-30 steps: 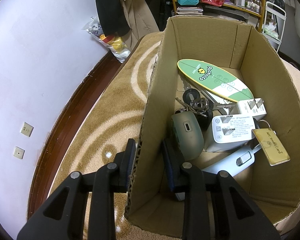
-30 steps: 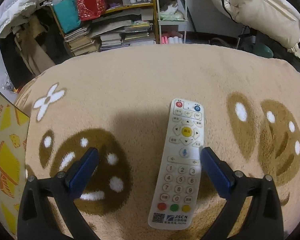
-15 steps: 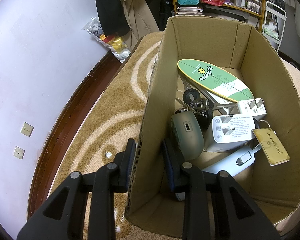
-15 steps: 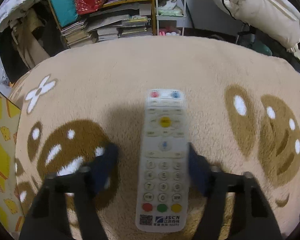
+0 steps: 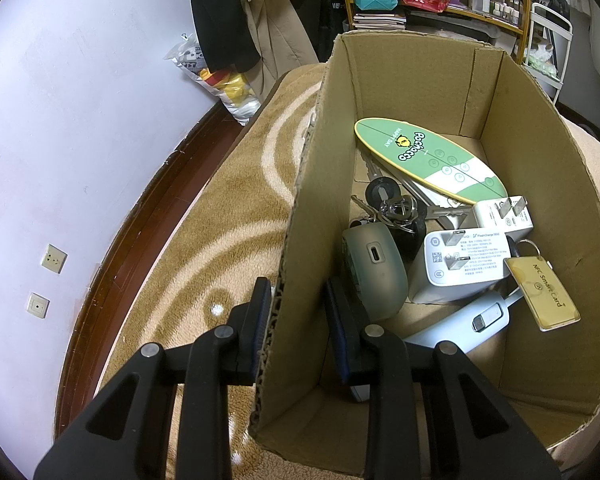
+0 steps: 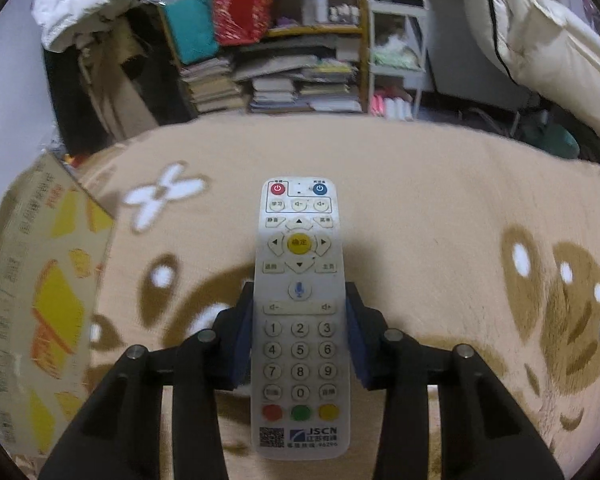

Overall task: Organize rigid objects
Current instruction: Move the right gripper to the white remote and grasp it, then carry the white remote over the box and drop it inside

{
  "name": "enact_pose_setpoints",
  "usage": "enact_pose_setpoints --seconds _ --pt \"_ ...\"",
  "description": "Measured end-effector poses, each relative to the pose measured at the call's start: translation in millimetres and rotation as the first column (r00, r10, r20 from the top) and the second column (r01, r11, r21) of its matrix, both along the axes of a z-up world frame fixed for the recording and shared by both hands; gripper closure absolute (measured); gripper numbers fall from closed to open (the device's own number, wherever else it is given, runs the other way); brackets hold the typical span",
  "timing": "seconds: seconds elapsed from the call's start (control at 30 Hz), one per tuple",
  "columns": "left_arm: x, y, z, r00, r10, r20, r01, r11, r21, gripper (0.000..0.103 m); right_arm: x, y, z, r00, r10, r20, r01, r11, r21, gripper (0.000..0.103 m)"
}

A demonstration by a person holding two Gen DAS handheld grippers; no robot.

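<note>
Gripping remote in right tool | carton blurred, cut off

— Is it bright? 
— Kind of dim and yellowish. The pale wall on the left looks a bit purple.
— Any shadows? 
— A dark one lies on the rug under the remote.
— Is it sharp? 
— The remote is. The box on the left and the far shelves are smeared. Edges bend round, corners go black.
</note>
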State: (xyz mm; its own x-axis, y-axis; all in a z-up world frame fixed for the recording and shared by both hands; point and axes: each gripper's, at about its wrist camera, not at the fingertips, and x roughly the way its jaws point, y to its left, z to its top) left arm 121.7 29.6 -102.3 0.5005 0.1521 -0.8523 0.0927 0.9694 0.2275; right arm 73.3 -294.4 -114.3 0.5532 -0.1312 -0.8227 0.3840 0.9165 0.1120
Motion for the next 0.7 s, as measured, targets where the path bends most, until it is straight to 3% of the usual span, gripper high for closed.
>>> enact_pose_setpoints --seconds 0.23,0.7 --pt "0.1 -0.3 0.0 1.0 0.0 0.0 0.0 1.0 0.001 0.076 5.5 31.6 34.4 0.992 0.083 0.09 -0.083 0.997 -0.005 0.059" --pt "0.1 -0.5 -0.1 1.0 0.0 0.0 0.0 1.0 0.0 0.076 8.4 104.6 78.9 0.94 0.262 0.217 -0.266 0.964 -0.009 0.059"
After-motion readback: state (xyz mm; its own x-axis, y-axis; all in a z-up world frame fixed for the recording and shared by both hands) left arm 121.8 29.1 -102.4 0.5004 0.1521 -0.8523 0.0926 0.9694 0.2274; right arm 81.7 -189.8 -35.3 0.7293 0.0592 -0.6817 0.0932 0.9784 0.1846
